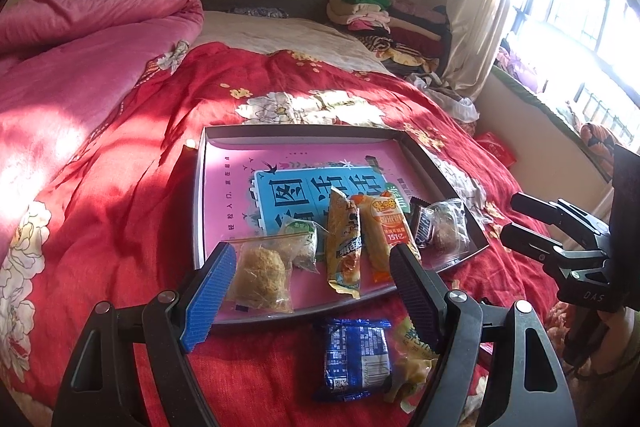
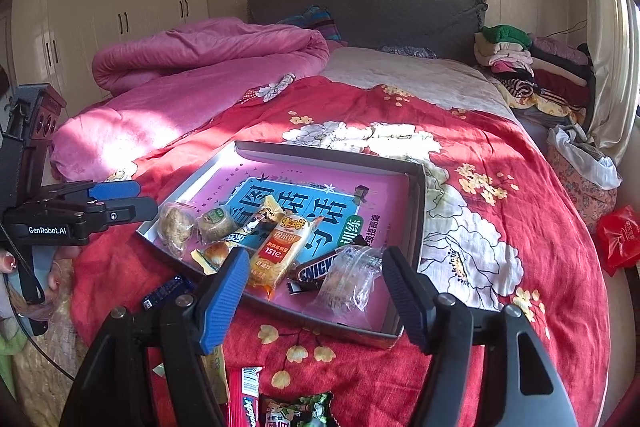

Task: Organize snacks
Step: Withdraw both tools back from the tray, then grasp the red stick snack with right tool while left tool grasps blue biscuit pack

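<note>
You are working over a bed in a sunlit bedroom, on a red floral quilt (image 1: 132,163) with a pink duvet (image 2: 192,67) bunched toward the headboard and folded clothes (image 2: 532,67) stacked by the curtain. A shallow grey tray (image 1: 436,171) with a pink printed bottom lies flat on the quilt, and six snacks sit in a row along its near edge: a clear bag of a crumbly round cake (image 1: 262,277), a green-labelled round pastry (image 1: 302,243), a long yellow packet (image 1: 344,243), an orange rice-cracker packet (image 2: 278,251), a Snickers bar (image 2: 320,267) and a clear-wrapped cake (image 2: 348,283). Your left gripper (image 1: 312,291) hovers over the tray's near rim with its jaws spread wide and nothing between them. Just below it, outside the tray, a blue packet (image 1: 354,359) lies on the quilt touching a yellow wrapper (image 1: 414,359). Your right gripper (image 2: 312,299) is likewise wide open and empty, held above the tray's near corner with the clear-wrapped cake between its fingers in view. On the quilt beneath it lie a red packet (image 2: 242,395) and a green-patterned packet (image 2: 298,411).
</note>
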`<action>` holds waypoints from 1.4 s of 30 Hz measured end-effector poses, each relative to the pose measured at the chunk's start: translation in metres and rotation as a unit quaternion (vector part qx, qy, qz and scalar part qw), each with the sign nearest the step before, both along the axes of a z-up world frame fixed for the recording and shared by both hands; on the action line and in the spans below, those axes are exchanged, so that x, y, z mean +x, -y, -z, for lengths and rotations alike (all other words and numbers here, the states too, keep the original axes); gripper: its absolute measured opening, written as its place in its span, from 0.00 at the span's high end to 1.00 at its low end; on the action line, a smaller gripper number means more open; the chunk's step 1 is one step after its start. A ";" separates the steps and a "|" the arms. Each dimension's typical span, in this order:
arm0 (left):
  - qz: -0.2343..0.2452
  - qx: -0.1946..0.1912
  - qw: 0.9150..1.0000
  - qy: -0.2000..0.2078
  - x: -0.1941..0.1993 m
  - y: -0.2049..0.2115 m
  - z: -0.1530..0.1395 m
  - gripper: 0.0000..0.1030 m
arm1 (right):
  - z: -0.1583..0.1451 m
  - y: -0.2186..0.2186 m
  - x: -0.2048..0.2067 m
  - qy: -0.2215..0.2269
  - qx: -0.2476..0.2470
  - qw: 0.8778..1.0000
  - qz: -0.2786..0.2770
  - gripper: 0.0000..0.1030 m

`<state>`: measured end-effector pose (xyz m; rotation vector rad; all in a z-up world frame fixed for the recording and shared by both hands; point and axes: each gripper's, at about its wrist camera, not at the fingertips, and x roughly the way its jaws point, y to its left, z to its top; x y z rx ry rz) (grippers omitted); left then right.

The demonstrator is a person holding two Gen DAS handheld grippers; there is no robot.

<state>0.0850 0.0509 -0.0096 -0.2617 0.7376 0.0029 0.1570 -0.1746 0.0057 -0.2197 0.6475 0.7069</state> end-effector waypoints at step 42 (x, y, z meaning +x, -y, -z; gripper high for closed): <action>0.045 0.007 0.995 -0.090 -0.010 0.025 0.020 0.22 | 0.062 -0.030 -0.066 -0.093 -0.166 0.973 -0.134 0.33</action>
